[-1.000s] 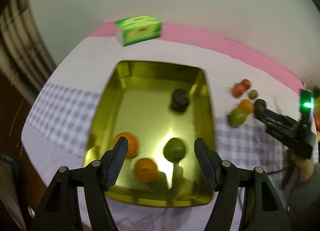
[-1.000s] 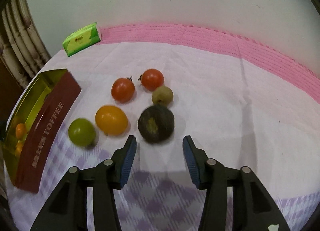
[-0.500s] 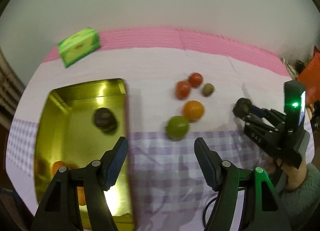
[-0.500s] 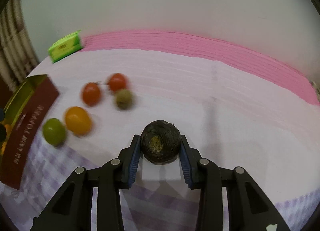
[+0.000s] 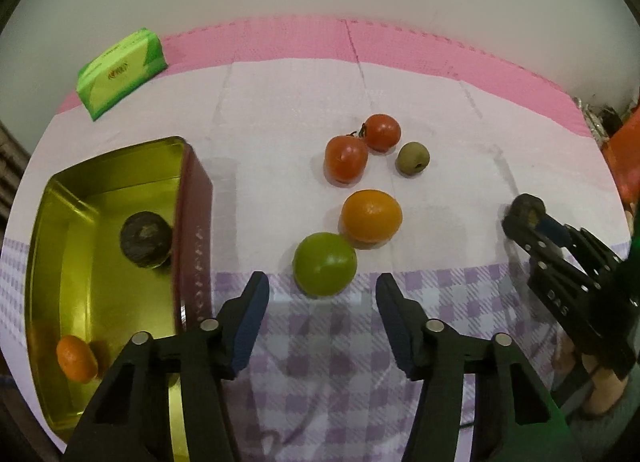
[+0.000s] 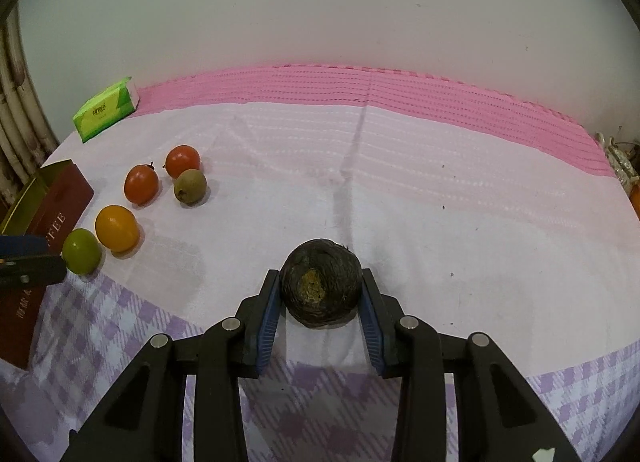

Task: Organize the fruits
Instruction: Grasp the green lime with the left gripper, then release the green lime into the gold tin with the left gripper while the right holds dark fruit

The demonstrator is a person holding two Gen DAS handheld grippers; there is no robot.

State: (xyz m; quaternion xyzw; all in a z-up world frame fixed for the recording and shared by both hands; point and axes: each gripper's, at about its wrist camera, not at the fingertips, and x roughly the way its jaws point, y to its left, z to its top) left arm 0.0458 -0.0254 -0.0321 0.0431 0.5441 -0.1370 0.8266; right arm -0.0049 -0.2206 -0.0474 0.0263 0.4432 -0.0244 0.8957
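Note:
My right gripper (image 6: 320,304) is shut on a dark brown fruit (image 6: 320,286) and holds it just over the tablecloth; it also shows at the right of the left wrist view (image 5: 526,213). My left gripper (image 5: 320,302) is open and empty, just short of a green fruit (image 5: 325,269). Behind that lie an orange (image 5: 371,214), two red tomatoes (image 5: 346,157) (image 5: 382,131) and a small brown-green fruit (image 5: 413,158). A gold tin (image 5: 48,197) at the left holds another dark fruit (image 5: 146,240) and a small orange fruit (image 5: 76,358).
A green tissue pack (image 5: 120,71) lies at the back left, also in the right wrist view (image 6: 105,111). The tin's dark red side (image 6: 48,221) stands at that view's left edge. A pink mat (image 6: 400,89) borders the cloth at the wall.
My right gripper has closed on the dark fruit and drawn it right, away from the other fruits. My left gripper has swung from over the tin to the loose fruits.

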